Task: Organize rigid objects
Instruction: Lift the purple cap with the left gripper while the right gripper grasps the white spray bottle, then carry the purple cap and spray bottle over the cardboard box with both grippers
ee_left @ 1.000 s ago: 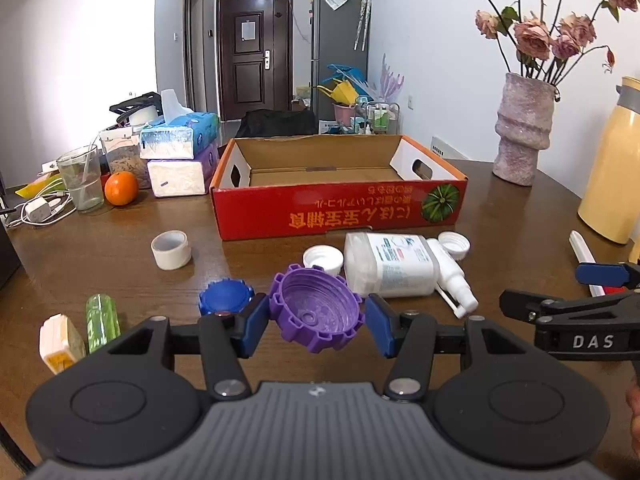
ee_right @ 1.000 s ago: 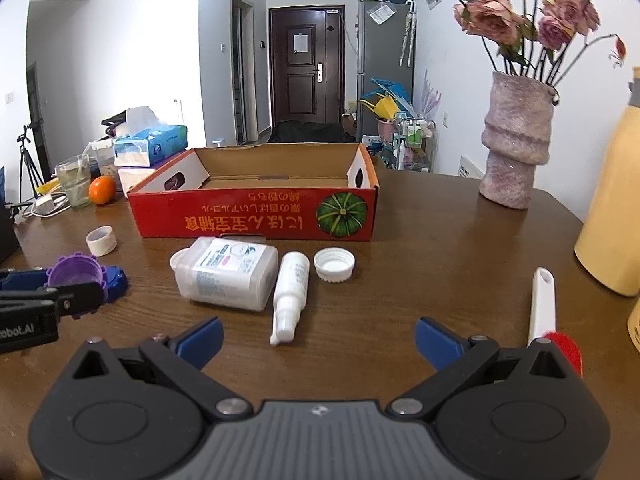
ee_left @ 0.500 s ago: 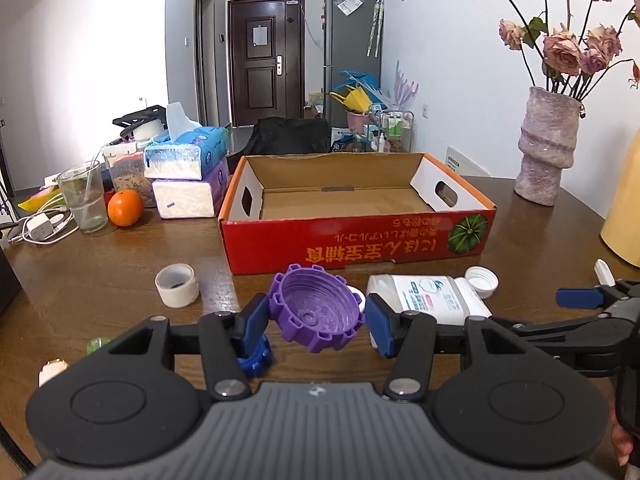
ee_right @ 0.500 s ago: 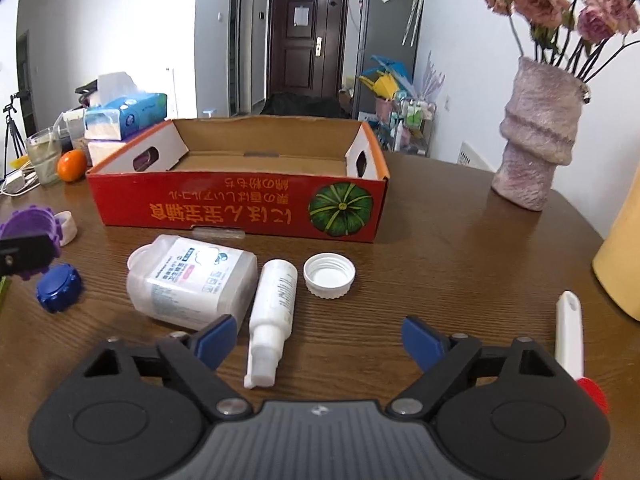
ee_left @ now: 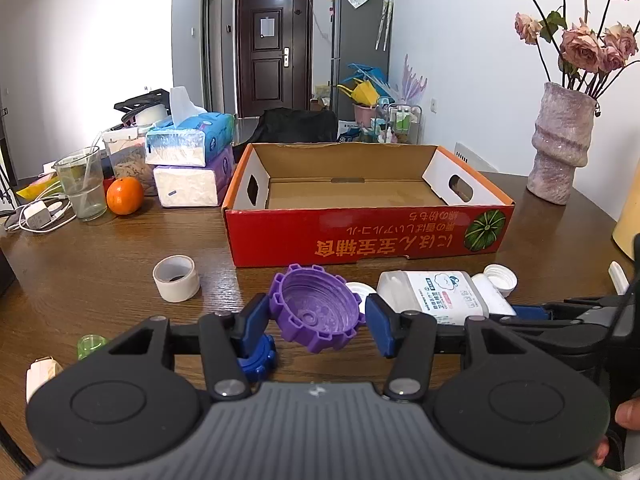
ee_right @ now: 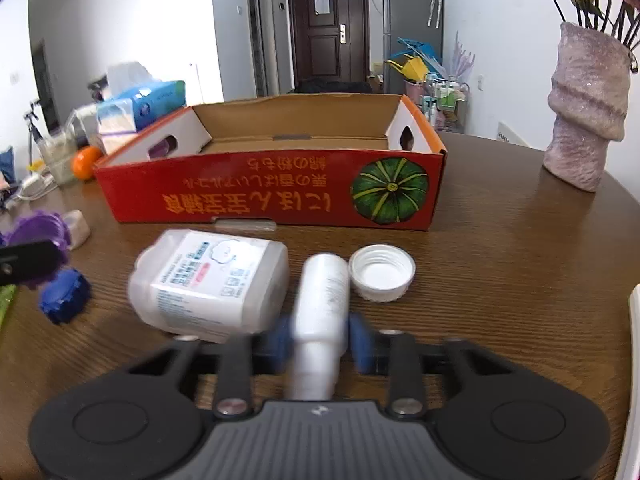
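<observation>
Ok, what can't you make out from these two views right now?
- Right gripper: motion blur in the right wrist view hides whether it grips the spray bottle.
- Blue cap: mostly behind the left gripper holding the purple cap.
- Bottle label: text too small.

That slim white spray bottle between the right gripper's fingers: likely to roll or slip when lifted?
The slim white plastic spray bottle lies on its side, so its round body could roll if released. Its smooth surface may slip between the right gripper pads. It looks rigid and probably light.
</observation>
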